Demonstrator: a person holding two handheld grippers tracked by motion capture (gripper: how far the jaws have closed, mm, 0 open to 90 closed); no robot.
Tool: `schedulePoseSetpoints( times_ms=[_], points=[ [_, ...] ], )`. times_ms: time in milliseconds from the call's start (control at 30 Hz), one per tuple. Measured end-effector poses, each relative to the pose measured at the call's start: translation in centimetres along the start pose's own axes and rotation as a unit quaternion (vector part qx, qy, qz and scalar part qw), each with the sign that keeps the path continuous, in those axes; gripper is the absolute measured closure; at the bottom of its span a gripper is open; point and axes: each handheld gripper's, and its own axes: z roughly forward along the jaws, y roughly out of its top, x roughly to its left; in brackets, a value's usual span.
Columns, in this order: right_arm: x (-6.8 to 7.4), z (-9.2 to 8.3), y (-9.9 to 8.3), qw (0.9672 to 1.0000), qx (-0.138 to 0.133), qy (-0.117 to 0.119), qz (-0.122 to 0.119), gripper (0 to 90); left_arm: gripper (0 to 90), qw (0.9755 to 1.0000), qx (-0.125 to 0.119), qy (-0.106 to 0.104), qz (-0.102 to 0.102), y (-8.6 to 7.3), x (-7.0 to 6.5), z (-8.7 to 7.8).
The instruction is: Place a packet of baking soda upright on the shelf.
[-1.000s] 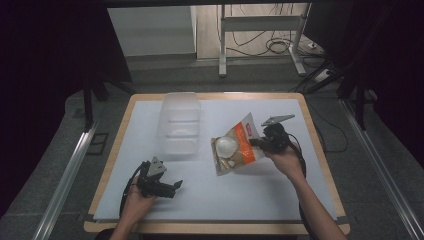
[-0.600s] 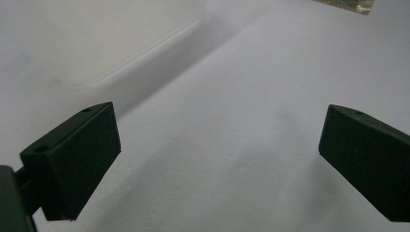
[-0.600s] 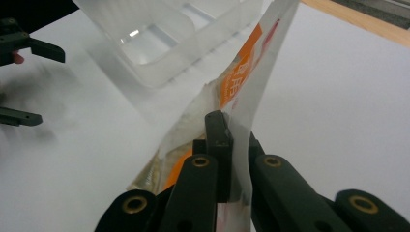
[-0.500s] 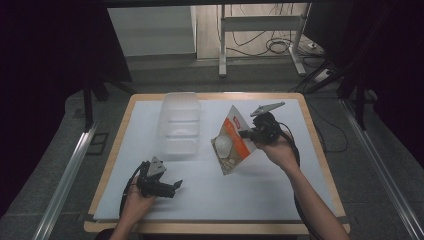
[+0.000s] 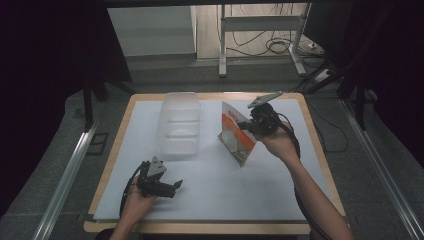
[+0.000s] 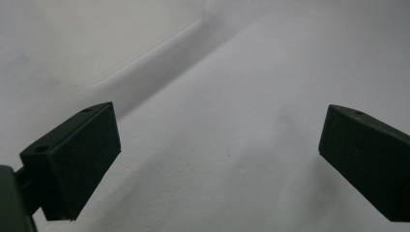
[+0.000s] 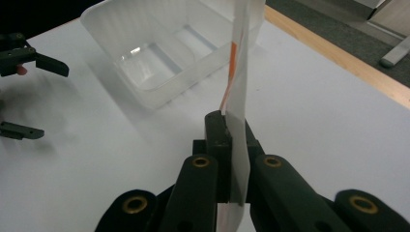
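An orange-and-white packet [image 5: 236,139] with a pale round content hangs edge-up over the middle of the white table [image 5: 240,190]. My right gripper [image 5: 246,127] is shut on its right edge. In the right gripper view the thin packet [image 7: 240,72] stands upright, pinched between the two black jaws of that gripper [image 7: 229,126]. A clear plastic container [image 5: 180,122] with compartments sits to the packet's left, and it is seen as the container [image 7: 159,63] beyond the jaws. My left gripper [image 5: 175,187] rests near the front left, open. Bare table lies between the spread jaws of the left gripper [image 6: 217,159].
The table has a wooden rim [image 5: 320,150] around the white sheet. Beyond its far edge are a metal stand [image 5: 260,30] and cables on the floor. The left gripper [image 7: 24,92] appears at the left edge of the right gripper view.
My right gripper has risen and drifted toward the far side with the packet, which now hangs more upright and off the table. The left gripper has stayed put.
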Motion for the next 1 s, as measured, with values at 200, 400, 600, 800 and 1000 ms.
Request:
schedulePoseSetpoints(
  times_ms=[200,400,600,800,1000],
  points=[
    [-0.4,-0.4,1.4,0.9999,-0.001,-0.013,-0.01,89.4,1.1,1.0,-0.003,-0.001,-0.003,0.0,0.1,-0.1],
    [-0.4,-0.6,3.1,0.9995,-0.006,-0.019,-0.023,89.4,1.1,1.0,-0.006,-0.001,-0.004,0.0,0.1,0.0],
    [-0.3,-0.4,5.1,0.999,-0.008,-0.023,-0.038,89.4,1.1,0.9999,-0.008,-0.002,-0.006,0.0,0.2,-0.1],
    [-0.3,0.0,6.9,0.9986,-0.009,-0.026,-0.044,89.4,1.1,0.9999,-0.009,-0.003,-0.005,0.0,0.2,-0.1],
    [0.0,1.1,9.4,0.998,-0.012,-0.029,-0.055,89.4,1.1,0.9999,-0.01,-0.004,-0.004,0.0,0.2,0.0]
  ],
)
